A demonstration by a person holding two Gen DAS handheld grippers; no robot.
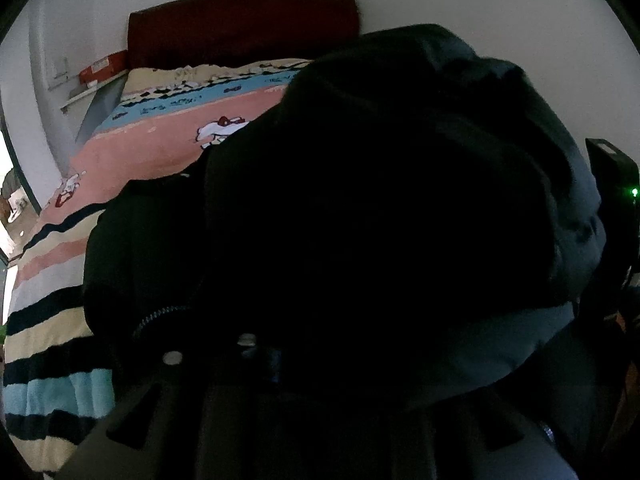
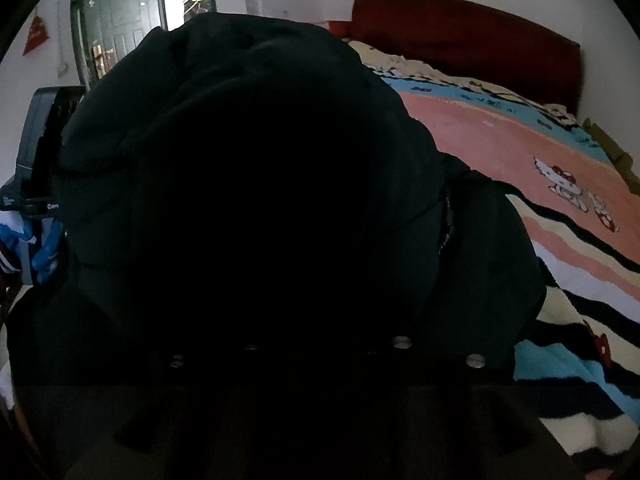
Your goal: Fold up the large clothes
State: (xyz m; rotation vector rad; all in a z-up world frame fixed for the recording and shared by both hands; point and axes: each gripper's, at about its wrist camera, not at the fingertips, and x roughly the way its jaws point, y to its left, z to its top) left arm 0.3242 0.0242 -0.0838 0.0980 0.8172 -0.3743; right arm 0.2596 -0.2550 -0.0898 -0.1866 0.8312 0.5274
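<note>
A large dark padded jacket [image 1: 380, 200] is bunched up right in front of the left wrist camera and fills most of that view. A zipper [image 1: 160, 314] runs along its lower left edge. The same jacket [image 2: 260, 200] blocks the middle of the right wrist view, and its zipper [image 2: 448, 224] shows on the right side. It rests on a bed with a striped pink, blue and cream blanket [image 1: 160, 144]. The fabric hides the fingers of both grippers. Only the dark mounts with screw heads [image 2: 400, 343] show at the bottom of each view.
A dark red headboard [image 1: 240, 24] stands against the white wall, seen also as the headboard [image 2: 472, 36] in the right view. The other gripper's housing with a green light [image 1: 634, 191] is at the right edge. A green door [image 2: 120, 20] and blue-white cloth [image 2: 16, 236] lie left.
</note>
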